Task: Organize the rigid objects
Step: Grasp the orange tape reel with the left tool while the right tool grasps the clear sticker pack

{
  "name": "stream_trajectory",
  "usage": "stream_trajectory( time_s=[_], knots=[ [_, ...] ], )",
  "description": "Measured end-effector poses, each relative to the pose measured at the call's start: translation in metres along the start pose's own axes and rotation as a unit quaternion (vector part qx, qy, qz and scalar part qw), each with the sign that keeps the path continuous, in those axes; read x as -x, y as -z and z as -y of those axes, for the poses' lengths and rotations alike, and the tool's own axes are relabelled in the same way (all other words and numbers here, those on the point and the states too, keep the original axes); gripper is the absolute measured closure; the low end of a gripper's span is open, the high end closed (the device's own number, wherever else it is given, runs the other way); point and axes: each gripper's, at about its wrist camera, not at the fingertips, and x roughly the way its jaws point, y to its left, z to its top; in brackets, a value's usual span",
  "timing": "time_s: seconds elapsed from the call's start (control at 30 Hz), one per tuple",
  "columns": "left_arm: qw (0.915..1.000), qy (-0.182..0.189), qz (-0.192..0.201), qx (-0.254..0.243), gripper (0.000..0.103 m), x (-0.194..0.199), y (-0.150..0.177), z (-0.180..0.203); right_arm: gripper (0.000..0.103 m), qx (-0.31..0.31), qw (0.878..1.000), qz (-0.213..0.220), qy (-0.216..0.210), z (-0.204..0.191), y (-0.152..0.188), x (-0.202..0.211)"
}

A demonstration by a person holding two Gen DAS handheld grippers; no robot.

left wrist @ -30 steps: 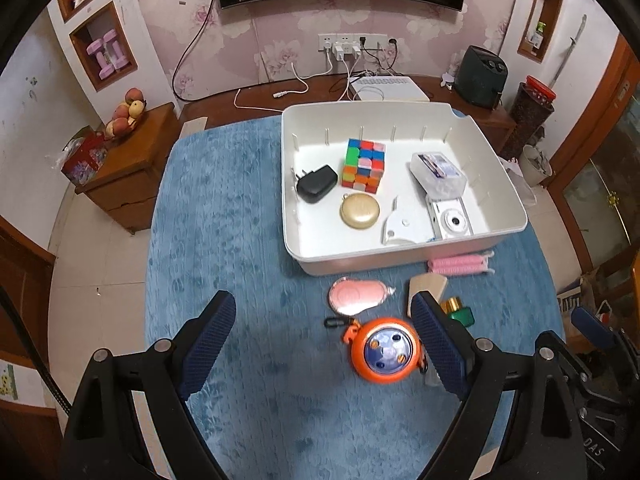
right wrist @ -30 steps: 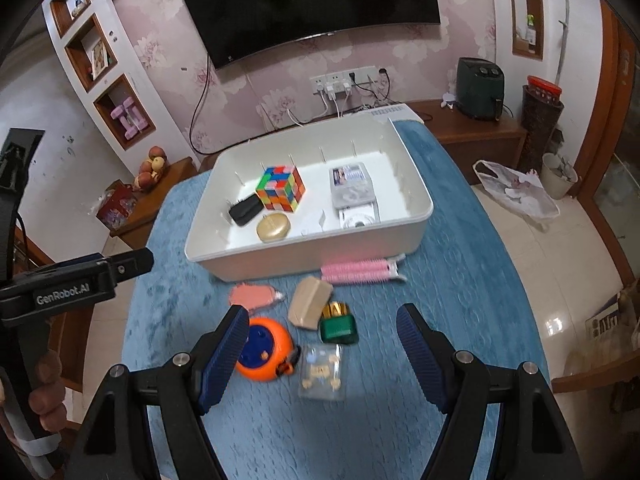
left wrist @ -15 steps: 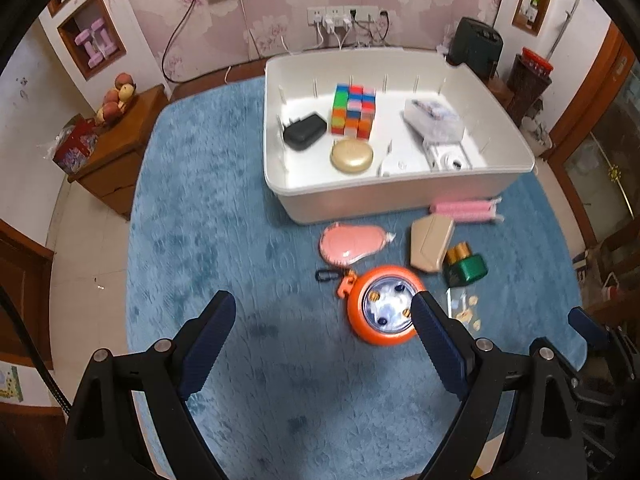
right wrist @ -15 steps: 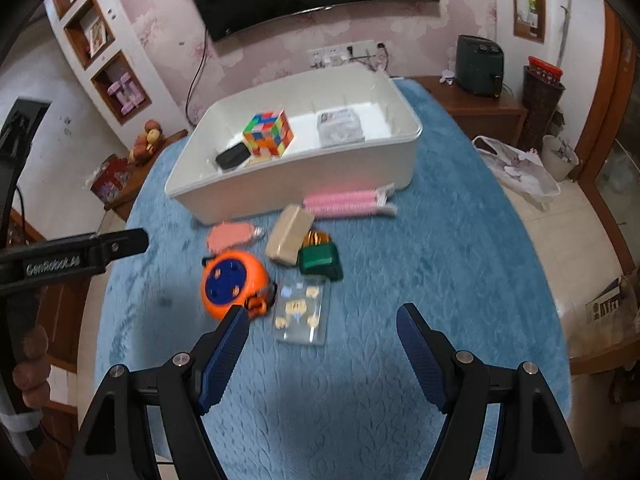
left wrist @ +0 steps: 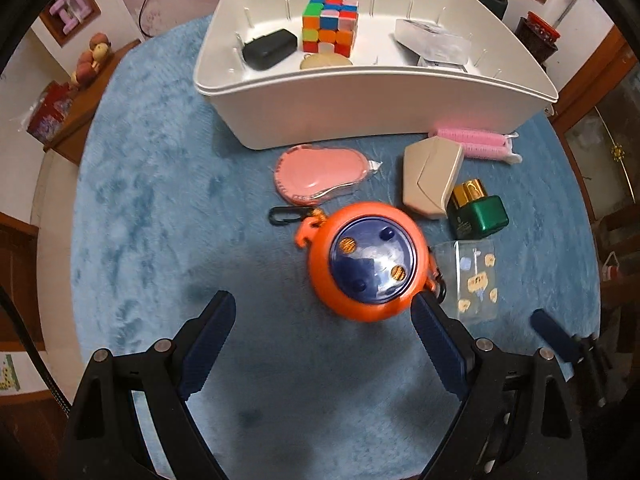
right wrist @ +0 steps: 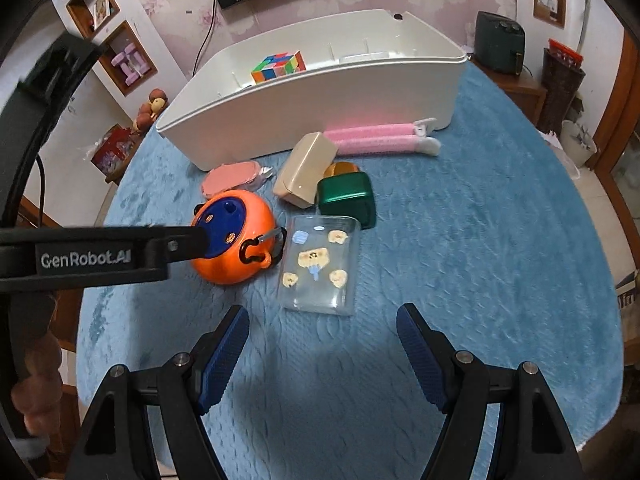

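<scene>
An orange round case with a blue lid (left wrist: 370,260) lies on the blue tablecloth, just ahead of my open left gripper (left wrist: 320,322); its right finger (left wrist: 434,336) is close beside it. It also shows in the right wrist view (right wrist: 232,240). A clear plastic box with stickers (right wrist: 320,266) lies just ahead of my open right gripper (right wrist: 322,338). Beyond lie a green box (right wrist: 348,198), a beige case (right wrist: 304,176), a pink oval case (left wrist: 316,176) and pink rollers (right wrist: 376,140). The white bin (left wrist: 376,92) holds a colour cube (left wrist: 330,26), a black adapter (left wrist: 270,48) and other items.
The left gripper's arm (right wrist: 100,256) crosses the left of the right wrist view. A wooden side cabinet (left wrist: 68,116) with fruit stands left of the table. A dark appliance (right wrist: 498,46) and a bin (right wrist: 560,80) stand at the back right.
Both grippers have come down and forward toward the loose items. The orange case and the clear box now sit much closer to the fingers. Both stay open.
</scene>
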Motion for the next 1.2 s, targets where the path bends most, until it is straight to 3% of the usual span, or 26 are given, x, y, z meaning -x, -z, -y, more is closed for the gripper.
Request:
stream_trajectory(
  time_s=[0.3,0.5,0.57,0.67,1.1,1.2],
  knots=[
    [0.9995,-0.004,-0.003,0.031,0.012,-0.015,-0.017,0.008,0.026,-0.017,1.0,0.0,0.016,-0.001,-0.008,-0.032],
    [0.9989,-0.001,-0.01,0.047,0.011,-0.027,-0.024,0.014,0.032,-0.007,1.0,0.004,0.027,0.001,-0.011,-0.038],
    [0.9987,0.0,-0.014,0.048,0.011,-0.032,-0.025,0.017,0.037,0.002,1.0,0.008,0.03,0.0,-0.012,-0.038],
    [0.9983,0.0,-0.023,0.053,0.011,-0.04,-0.025,0.02,0.053,0.007,0.999,0.008,0.04,0.001,-0.013,-0.038],
    [0.9944,-0.02,-0.052,0.089,0.011,-0.07,-0.03,0.016,0.053,0.01,0.999,0.004,0.031,0.005,-0.013,-0.037],
    [0.9942,-0.021,-0.054,0.09,0.015,-0.071,-0.031,0.019,0.053,0.012,0.999,0.001,0.033,0.005,-0.015,-0.038]
  ],
)
